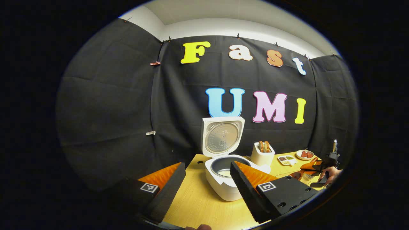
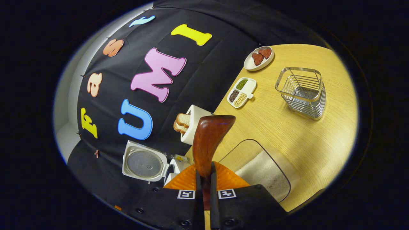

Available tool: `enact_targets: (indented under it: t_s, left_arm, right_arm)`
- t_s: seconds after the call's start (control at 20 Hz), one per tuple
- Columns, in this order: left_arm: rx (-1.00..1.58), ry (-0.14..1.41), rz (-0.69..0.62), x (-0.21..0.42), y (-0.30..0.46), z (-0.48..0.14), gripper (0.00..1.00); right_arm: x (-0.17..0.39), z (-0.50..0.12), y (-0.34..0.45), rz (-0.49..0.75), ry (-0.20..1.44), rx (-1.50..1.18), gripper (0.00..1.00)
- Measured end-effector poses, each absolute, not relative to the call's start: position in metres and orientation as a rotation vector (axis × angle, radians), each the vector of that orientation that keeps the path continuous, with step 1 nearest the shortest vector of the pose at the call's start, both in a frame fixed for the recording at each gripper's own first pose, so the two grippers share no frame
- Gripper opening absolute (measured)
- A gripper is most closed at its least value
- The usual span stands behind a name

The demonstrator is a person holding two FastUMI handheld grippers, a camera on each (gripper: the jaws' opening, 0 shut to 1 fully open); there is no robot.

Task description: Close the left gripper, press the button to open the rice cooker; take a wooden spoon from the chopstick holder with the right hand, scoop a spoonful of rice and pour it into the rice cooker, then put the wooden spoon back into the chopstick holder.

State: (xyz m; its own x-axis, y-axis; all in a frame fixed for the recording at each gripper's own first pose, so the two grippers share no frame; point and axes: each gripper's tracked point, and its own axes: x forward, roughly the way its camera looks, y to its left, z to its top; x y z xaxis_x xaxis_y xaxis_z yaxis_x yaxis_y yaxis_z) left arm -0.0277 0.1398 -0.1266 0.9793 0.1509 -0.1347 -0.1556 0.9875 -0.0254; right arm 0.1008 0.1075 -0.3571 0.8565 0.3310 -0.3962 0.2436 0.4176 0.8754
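1. Wooden spoon [image 2: 209, 140]: pinched by its handle between the two fingers of the right gripper [image 2: 206, 188], bowl pointing forward and up from the fingers. Bowl looks edge-on or turned; I cannot tell whether it carries rice. The handle-end grip leaves the whole bowl free to dip and tip.

2. Clear rice container [image 2: 258, 169]: sits on the wooden table [image 2: 306, 134] just beside the spoon, white rice lying in its bottom. The spoon hangs above its near rim, not in the grains, as far as I can judge.

3. Rice cooker [image 1: 223, 179]: lid [image 1: 222, 135] standing upright and open, so the button step reads as done. Inner pot exposed, a pale patch at its bottom, possibly rice already tipped in; too small to be sure. Open mouth faces up, ready for a pour.

4. Left gripper [image 1: 207, 179]: fingers spread apart, holding nothing, cooker seen between them. It hangs in front of the cooker, out of the spoon's path.

5. Wire chopstick holder [image 2: 302, 92]: stands well apart from the rice container across the table, with no utensils in it that I can make out. That is where the spoon goes back.

6. Surroundings: white toaster [image 2: 195, 126] with bread slices [image 2: 182, 123] between cooker and container; a divided dish of beans and grains [image 2: 241, 92]; a small plate with red heart-shaped pieces [image 2: 258, 58] near the wall.

7. Judgement: the work stands in the scoop-and-pour stage; which half, I cannot tell.
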Motion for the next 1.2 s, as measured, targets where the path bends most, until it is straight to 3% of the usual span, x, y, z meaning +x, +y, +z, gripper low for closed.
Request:
enact_targets:
  t_s: [0.55,0.9,1.2]
  left_arm:
    - [-0.043,0.134,0.134,-0.017,0.144,-0.140,0.97]
    - [-0.053,0.135,0.123,-0.007,0.154,-0.144,0.97]
    - [-0.074,0.145,0.133,-0.001,0.170,-0.153,0.97]
  right_arm:
    - [0.139,-0.245,0.125,0.148,0.445,1.268,0.11]
    - [0.184,-0.169,0.200,0.289,0.378,1.233,0.11]
    - [0.219,-0.163,0.282,0.317,0.409,1.160,0.11]
